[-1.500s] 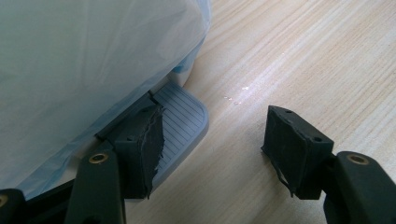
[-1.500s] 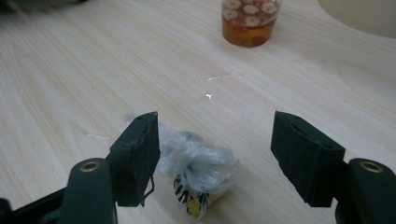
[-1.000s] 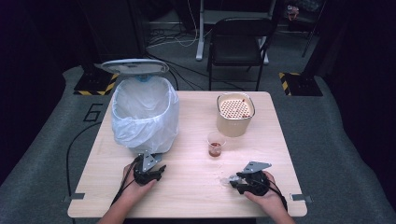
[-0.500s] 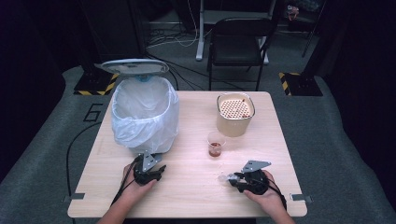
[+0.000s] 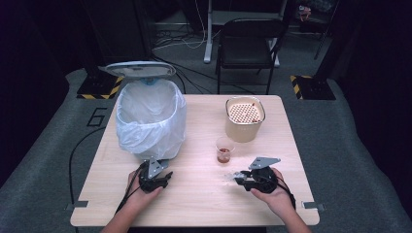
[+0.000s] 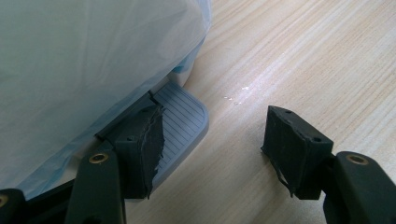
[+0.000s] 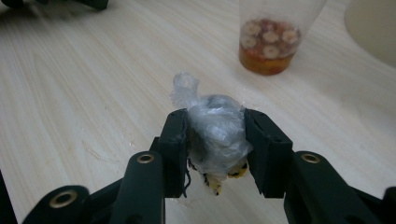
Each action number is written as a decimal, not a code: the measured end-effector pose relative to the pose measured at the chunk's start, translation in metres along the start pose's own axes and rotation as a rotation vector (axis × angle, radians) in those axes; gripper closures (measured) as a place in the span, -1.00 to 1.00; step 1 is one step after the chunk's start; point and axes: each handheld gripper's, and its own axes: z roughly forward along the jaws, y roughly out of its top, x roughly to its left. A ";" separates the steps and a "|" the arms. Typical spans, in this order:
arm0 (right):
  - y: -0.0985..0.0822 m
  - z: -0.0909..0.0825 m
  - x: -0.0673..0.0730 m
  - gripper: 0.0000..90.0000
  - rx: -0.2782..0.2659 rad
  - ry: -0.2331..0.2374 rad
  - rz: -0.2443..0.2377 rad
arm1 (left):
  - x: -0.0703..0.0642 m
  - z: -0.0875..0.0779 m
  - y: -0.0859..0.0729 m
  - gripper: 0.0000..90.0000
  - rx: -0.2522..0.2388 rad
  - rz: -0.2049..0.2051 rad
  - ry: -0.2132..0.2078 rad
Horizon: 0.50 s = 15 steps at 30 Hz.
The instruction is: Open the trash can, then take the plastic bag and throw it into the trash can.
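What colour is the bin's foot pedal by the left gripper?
Light grey with fine ridged lines, clearest in the left gripper view: foot pedal beside the left gripper.

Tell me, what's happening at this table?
A person holds a claw in each hand. The right claw is shut on a crumpled plastic wad just above the table, near a small cup. The left claw is open, one jaw over the pedal of a lined bin whose lid stands up.
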 end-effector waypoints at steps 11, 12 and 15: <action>0.052 -0.018 0.000 0.36 -0.053 0.018 -0.024 | 0.000 0.000 0.000 -0.16 0.002 -0.001 0.003; 0.055 -0.019 0.000 0.36 -0.058 0.020 -0.031 | 0.000 0.000 0.000 -0.16 -0.002 0.000 0.002; 0.065 -0.021 0.002 0.36 -0.065 0.021 -0.046 | 0.000 0.000 0.000 -0.16 -0.004 0.002 0.003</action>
